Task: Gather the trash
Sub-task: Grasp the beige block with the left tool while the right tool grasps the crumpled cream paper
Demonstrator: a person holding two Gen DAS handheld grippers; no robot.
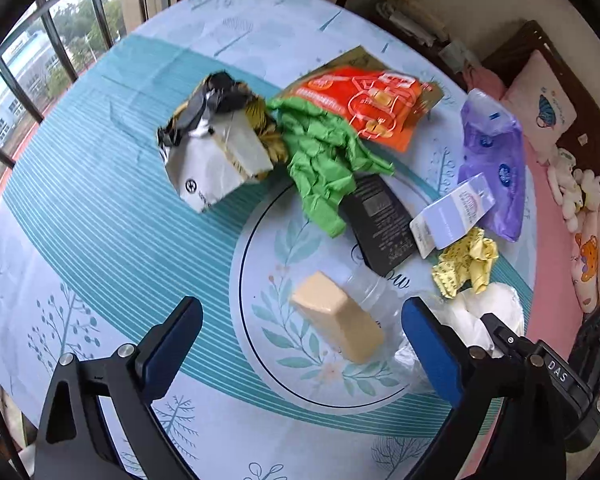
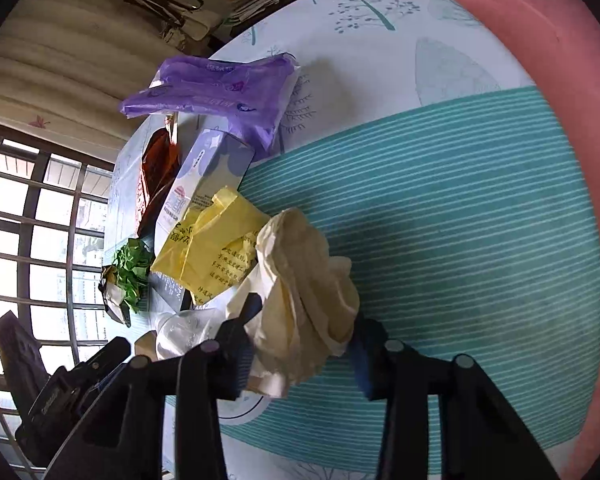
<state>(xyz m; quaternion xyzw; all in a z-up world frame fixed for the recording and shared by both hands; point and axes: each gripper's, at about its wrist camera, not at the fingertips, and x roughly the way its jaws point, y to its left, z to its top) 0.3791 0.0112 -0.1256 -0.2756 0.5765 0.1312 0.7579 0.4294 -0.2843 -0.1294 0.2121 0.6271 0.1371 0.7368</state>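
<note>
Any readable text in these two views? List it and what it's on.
"DAS": on the right gripper, seen from the left wrist view.
Yellow paper: printed Chinese characters, too blurred to read.
Black box: fine print, too small.
Lilac carton: round logo and text, too small.
Orange bag: white print, unreadable.
White bag: round logo, lettering blurred.

Teal-striped tablecloth (image 1: 100, 220), green paper (image 1: 324, 160), orange packet (image 1: 372, 108) (possibly foil), purple bag (image 1: 496, 160)
</note>
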